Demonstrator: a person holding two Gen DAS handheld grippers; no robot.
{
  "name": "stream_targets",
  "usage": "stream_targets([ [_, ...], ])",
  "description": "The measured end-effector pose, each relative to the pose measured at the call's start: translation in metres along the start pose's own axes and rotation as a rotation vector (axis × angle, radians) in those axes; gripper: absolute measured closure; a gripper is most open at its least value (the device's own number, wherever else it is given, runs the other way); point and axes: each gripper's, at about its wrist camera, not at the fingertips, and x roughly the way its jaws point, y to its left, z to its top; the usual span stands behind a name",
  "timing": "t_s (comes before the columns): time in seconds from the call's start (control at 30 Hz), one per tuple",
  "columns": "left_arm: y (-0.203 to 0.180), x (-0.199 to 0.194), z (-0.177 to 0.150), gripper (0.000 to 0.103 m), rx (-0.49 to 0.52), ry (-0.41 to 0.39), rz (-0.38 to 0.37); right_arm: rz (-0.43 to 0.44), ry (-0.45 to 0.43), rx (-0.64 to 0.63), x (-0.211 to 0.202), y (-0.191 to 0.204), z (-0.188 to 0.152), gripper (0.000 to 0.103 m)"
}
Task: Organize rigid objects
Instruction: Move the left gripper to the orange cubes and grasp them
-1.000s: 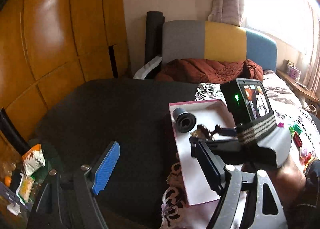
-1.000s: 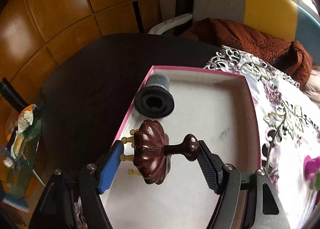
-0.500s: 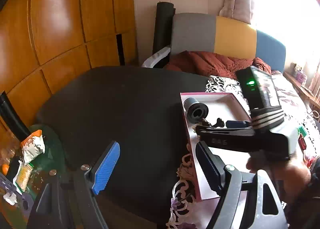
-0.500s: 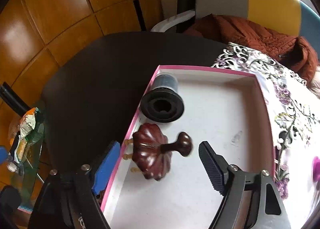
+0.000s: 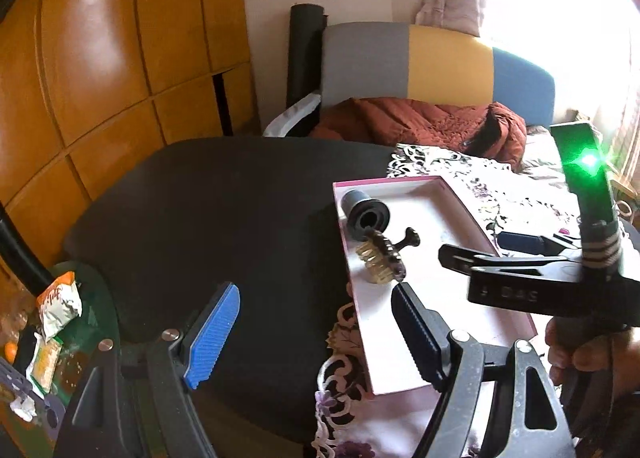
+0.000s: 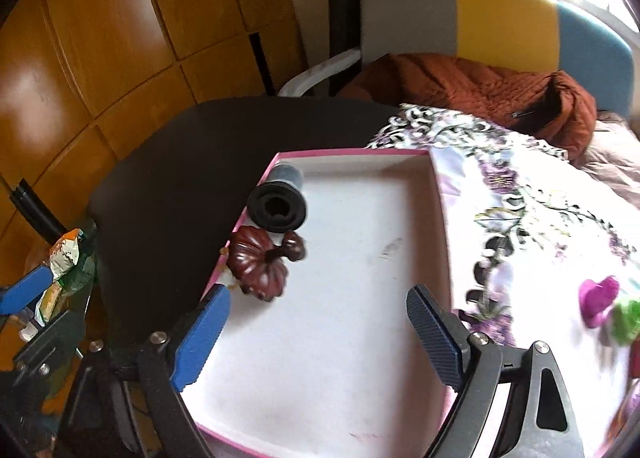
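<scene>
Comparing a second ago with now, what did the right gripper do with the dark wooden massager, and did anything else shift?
The right gripper let go of the wooden massager: its jaws have just been opening and it pulled back, with nothing between them now. The massager lies in the pink-rimmed box beside the black roller, which stayed put. The left gripper stayed open and empty.

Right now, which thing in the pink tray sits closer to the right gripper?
The dark red wooden massager, just ahead of the right gripper; the black cylinder lies farther back.
</scene>
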Motion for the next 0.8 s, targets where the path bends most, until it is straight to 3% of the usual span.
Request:
stream_targets([
  [0.27, -0.026, -0.005, 0.000, 0.023, 0.065, -0.006, -0.036, -0.062, -0.053, 0.038, -0.042, -0.042, -0.014, 0.012],
  [0.5, -0.057, -0.004, -0.001, 0.023, 0.142, -0.001, -0.089, -0.154, -0.094, 0.136, -0.086, -0.104, -0.031, 0.011],
  [0.8, -0.115, 0.001, -0.004, 0.023, 0.269, 0.041, -0.285, -0.317, -0.175, 0.352, -0.162, -0.206, -0.056, 0.006],
])
